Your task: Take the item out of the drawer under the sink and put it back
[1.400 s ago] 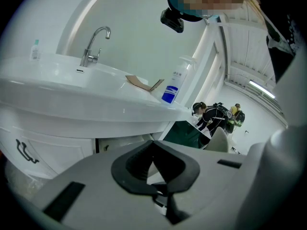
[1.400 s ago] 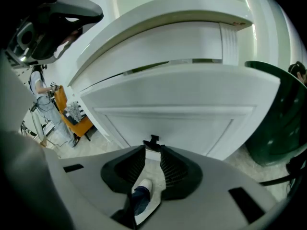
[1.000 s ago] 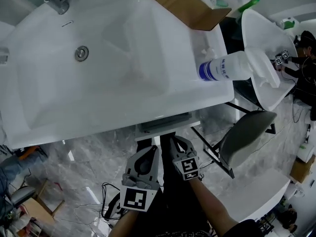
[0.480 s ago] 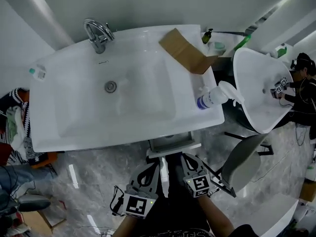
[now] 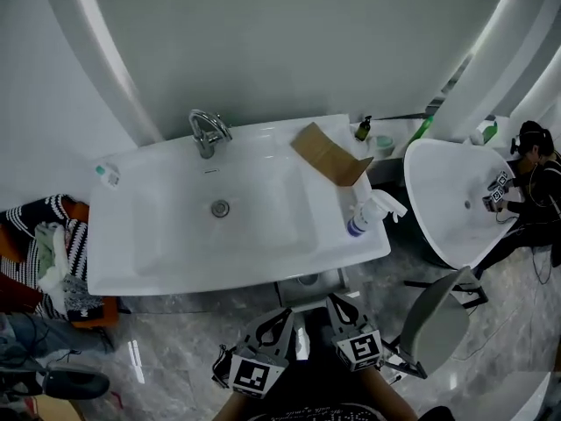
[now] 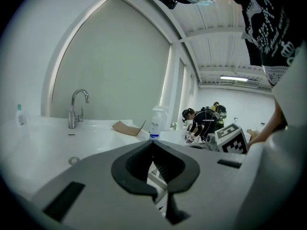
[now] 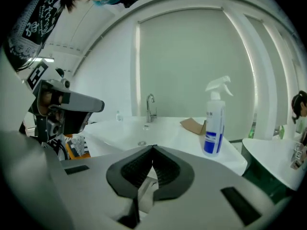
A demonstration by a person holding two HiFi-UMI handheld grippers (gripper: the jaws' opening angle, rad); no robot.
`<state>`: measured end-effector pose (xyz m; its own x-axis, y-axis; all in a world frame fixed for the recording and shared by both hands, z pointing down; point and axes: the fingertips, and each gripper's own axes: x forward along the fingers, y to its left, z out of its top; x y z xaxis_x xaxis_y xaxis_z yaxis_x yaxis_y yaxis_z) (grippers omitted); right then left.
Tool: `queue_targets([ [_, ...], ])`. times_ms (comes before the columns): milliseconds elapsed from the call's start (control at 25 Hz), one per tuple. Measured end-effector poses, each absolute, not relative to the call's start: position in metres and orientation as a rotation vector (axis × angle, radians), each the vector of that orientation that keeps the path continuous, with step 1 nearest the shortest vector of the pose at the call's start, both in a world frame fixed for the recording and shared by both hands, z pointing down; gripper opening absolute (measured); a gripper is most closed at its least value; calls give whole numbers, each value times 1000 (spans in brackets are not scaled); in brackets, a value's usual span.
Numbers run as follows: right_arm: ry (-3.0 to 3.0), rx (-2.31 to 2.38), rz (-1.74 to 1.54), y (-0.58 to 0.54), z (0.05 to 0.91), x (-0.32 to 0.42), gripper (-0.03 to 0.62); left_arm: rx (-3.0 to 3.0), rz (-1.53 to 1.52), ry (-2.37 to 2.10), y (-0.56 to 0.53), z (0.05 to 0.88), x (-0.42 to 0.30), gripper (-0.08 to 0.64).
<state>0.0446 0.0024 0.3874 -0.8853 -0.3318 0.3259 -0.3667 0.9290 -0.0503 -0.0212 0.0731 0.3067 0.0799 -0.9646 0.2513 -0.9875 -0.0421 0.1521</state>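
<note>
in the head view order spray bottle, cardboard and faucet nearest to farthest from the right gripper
1. spray bottle: right rim of the sink, nearest the right gripper
2. cardboard: back right
3. faucet: back, left of centre

No words or numbers can be made out. The white spray bottle point(image 7: 214, 121) at the right edge of the white ceramic washbasin point(image 5: 175, 235) has a blue-and-white label, its print too small to read. White print on a person's black shirt point(image 6: 268, 28) is illegible. The left gripper point(image 6: 153, 145) and right gripper point(image 7: 153, 148), in front of the washbasin, carry black-and-white square markers point(image 5: 252, 376), patterns only.
</note>
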Motion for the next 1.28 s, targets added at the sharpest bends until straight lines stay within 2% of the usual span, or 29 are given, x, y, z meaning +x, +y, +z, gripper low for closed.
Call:
queue_targets([
  [440, -2914, 430, 6, 21, 321, 24, 18, 2163, 146, -2079, 77, 262, -31, 0],
  [680, -3004, 387, -30, 31, 281, 15, 18, 2138, 24, -2171, 80, 242, -43, 0],
  [1280, -3022, 377, -7, 52, 275, 22, 18, 2141, 8, -2147, 101, 246, -28, 0],
])
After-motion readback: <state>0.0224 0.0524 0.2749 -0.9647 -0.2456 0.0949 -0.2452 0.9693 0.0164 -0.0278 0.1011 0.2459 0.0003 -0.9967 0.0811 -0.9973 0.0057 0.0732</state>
